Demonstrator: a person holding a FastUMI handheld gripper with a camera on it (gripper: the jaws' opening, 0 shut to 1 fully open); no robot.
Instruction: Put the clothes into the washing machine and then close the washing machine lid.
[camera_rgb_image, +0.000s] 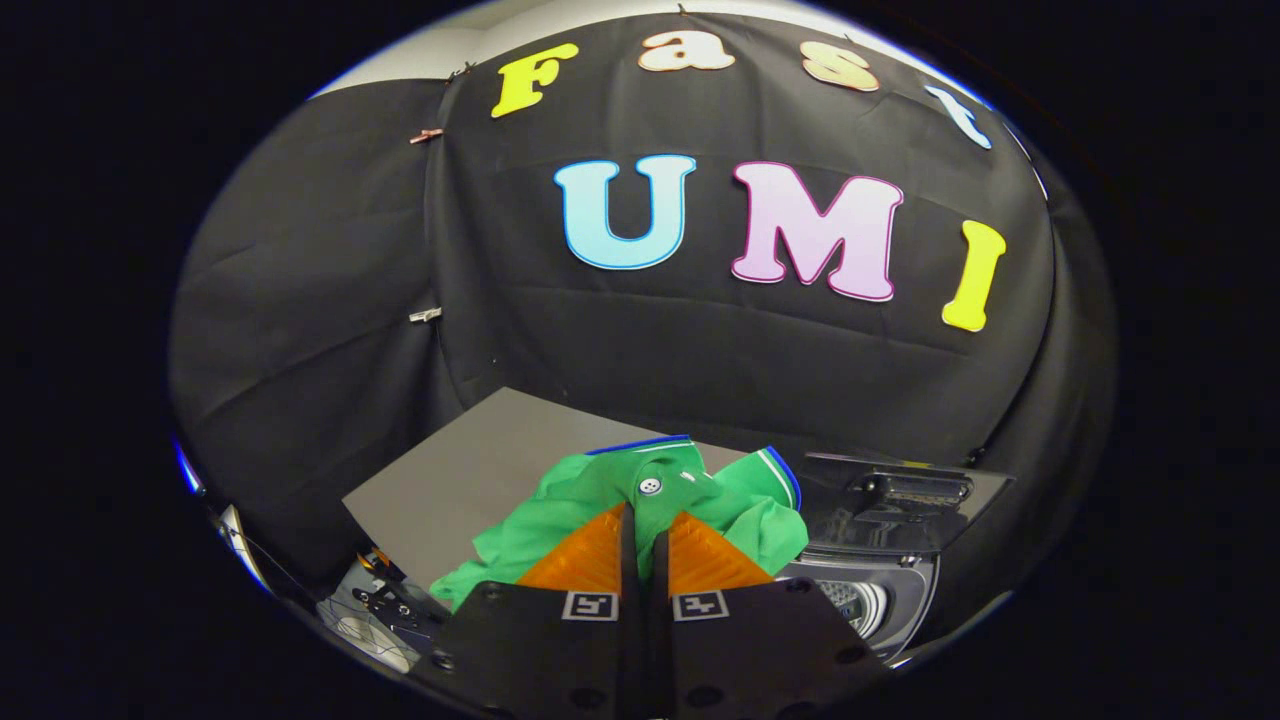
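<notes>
Pinching a bunched green shirt (640, 500) between its nearly closed fingers, the gripper (645, 525) is holding the cloth up over the near edge of the grey tabletop (470, 450). Just beside the shirt, the washing machine (880, 590) is standing with its dark lid (900, 490) raised open.

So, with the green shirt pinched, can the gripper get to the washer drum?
Probably yes: the gripper is shut on the green shirt, and the washer drum sits open beside it, lid raised.
</notes>
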